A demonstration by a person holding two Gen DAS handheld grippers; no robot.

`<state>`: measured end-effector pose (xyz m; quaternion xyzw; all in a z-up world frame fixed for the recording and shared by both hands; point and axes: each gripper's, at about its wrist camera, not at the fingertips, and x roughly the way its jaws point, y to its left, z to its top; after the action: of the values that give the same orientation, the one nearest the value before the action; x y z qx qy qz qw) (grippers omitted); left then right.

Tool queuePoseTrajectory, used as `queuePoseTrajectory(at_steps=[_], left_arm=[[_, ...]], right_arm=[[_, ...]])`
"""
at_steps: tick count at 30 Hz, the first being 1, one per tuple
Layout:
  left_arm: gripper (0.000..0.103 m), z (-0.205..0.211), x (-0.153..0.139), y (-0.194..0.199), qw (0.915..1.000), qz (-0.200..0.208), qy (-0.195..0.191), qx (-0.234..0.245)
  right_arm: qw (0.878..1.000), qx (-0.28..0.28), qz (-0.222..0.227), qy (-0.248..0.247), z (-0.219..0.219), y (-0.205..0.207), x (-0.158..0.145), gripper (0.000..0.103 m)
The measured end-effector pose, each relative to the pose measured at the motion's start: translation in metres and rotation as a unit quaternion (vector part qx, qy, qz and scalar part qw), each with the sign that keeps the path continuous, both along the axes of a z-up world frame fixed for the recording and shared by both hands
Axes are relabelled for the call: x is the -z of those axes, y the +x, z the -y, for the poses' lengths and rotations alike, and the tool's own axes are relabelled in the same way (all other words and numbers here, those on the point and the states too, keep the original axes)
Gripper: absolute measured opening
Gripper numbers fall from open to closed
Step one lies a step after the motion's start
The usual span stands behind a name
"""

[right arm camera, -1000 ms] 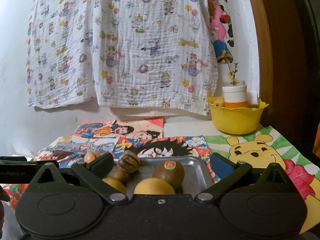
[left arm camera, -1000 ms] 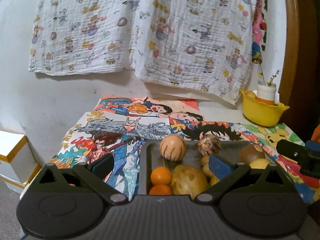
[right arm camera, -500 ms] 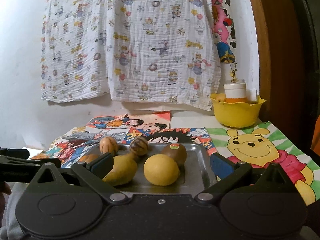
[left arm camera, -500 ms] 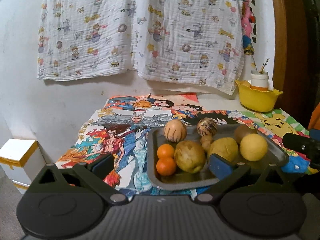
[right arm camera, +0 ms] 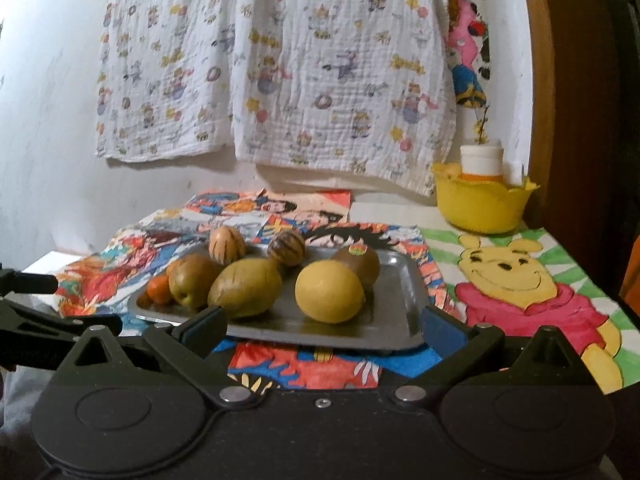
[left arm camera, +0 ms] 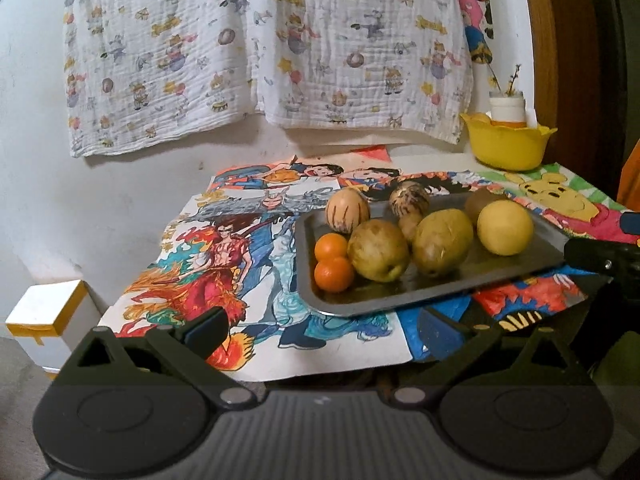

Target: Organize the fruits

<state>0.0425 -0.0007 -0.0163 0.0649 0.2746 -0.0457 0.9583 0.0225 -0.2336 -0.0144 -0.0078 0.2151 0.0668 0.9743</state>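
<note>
A metal tray (left arm camera: 532, 268) (right arm camera: 400, 320) lies on a cartoon-printed table cover and carries several fruits: two small oranges (left arm camera: 333, 264), two yellow-green pears (left arm camera: 378, 250) (right arm camera: 245, 293), a round yellow fruit (left arm camera: 505, 227) (right arm camera: 330, 292), a brown kiwi (right arm camera: 360, 263) with a sticker, and two striped round fruits (left arm camera: 347, 210) (right arm camera: 286, 253). My left gripper (left arm camera: 322, 330) hangs open in front of the tray's near-left corner, holding nothing. My right gripper (right arm camera: 324, 326) is open at the tray's front edge, also holding nothing.
A yellow bowl (left arm camera: 507, 146) (right arm camera: 482, 206) with a white jar stands at the back right by a wooden frame. A patterned cloth (left arm camera: 260, 48) hangs on the wall behind. A white box (left arm camera: 44, 322) sits low on the left, beside the table.
Both grippers have drawn back from the tray and risen, so the whole tray and its fruits now show beyond the fingers. Both stay open.
</note>
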Motion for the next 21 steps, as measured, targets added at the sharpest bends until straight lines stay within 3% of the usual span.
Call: queuePoseTrajectory(at_steps=[6,21], left_arm=[[0.103,0.0015,0.0027,0.0002,0.9999,-0.007,0.011,0.003],[0.103,-0.0007,0.0036,0.0010,0.9999,-0.009,0.011,-0.001]], right_arm=[[0.999,-0.004,-0.032,0.019,0.0017,0.0050,0.0087,0.102],[0.999,-0.002,-0.034,0.003,0.0000,0.0057,0.0107,0.102]])
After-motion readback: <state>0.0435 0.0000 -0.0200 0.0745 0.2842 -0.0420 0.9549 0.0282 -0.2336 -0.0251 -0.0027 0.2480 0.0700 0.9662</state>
